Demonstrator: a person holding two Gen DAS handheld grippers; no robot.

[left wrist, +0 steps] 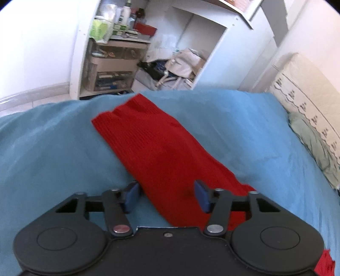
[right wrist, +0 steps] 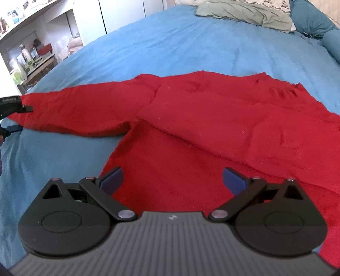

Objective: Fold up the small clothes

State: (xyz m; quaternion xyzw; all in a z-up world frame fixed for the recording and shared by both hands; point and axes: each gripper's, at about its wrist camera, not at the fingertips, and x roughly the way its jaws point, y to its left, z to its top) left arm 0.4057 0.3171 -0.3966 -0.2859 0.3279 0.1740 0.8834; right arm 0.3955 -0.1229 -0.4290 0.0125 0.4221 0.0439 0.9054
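A red knit sweater (right wrist: pixel 201 127) lies flat on the blue bedspread (right wrist: pixel 170 42), one sleeve folded across the body, the other sleeve stretched out to the left. In the left wrist view that sleeve (left wrist: pixel 153 148) runs away from me, cuff at the far end. My left gripper (left wrist: pixel 166 196) is open and straddles the sleeve's near part, just above it. It also shows at the left edge of the right wrist view (right wrist: pixel 14 116), by the sleeve's cuff. My right gripper (right wrist: pixel 172 180) is open and empty over the sweater's lower body.
A green pillow (right wrist: pixel 244 12) and blue pillows (right wrist: pixel 310 19) lie at the head of the bed. White shelving with bottles and boxes (left wrist: pixel 119 31) and a pile of bags (left wrist: pixel 180 63) stand past the bed's far edge.
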